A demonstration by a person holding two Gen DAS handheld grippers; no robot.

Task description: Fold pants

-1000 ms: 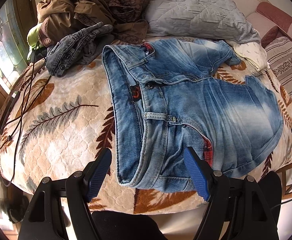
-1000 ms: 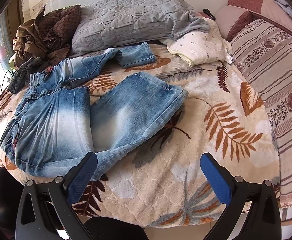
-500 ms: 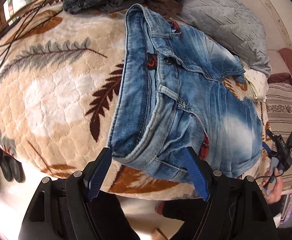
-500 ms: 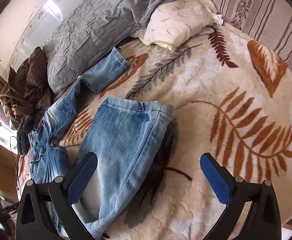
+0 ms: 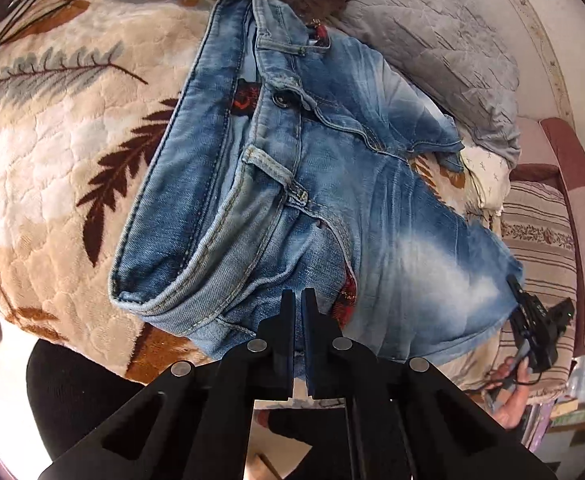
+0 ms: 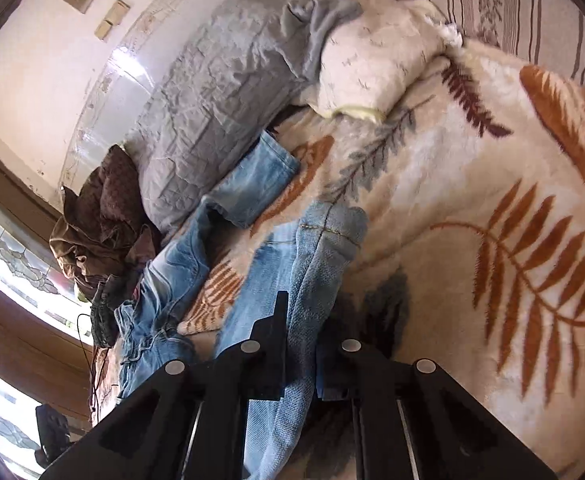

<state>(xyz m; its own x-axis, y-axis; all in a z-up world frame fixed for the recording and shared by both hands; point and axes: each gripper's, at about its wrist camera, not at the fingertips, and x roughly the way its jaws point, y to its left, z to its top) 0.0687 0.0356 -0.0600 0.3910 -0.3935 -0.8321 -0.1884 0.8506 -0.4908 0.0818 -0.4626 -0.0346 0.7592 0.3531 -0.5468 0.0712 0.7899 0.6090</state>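
Left wrist view: jeans (image 5: 332, 184) spread flat on leaf-patterned blanket (image 5: 52, 152).

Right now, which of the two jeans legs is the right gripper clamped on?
The right gripper is shut on the nearer leg, the bunched one running under the camera; the farther leg lies free against the grey quilted pillow.

No legible text anywhere; the red-and-black label (image 5: 245, 96) inside the jeans (image 5: 372, 200) waistband carries a mark too small and blurred to read.
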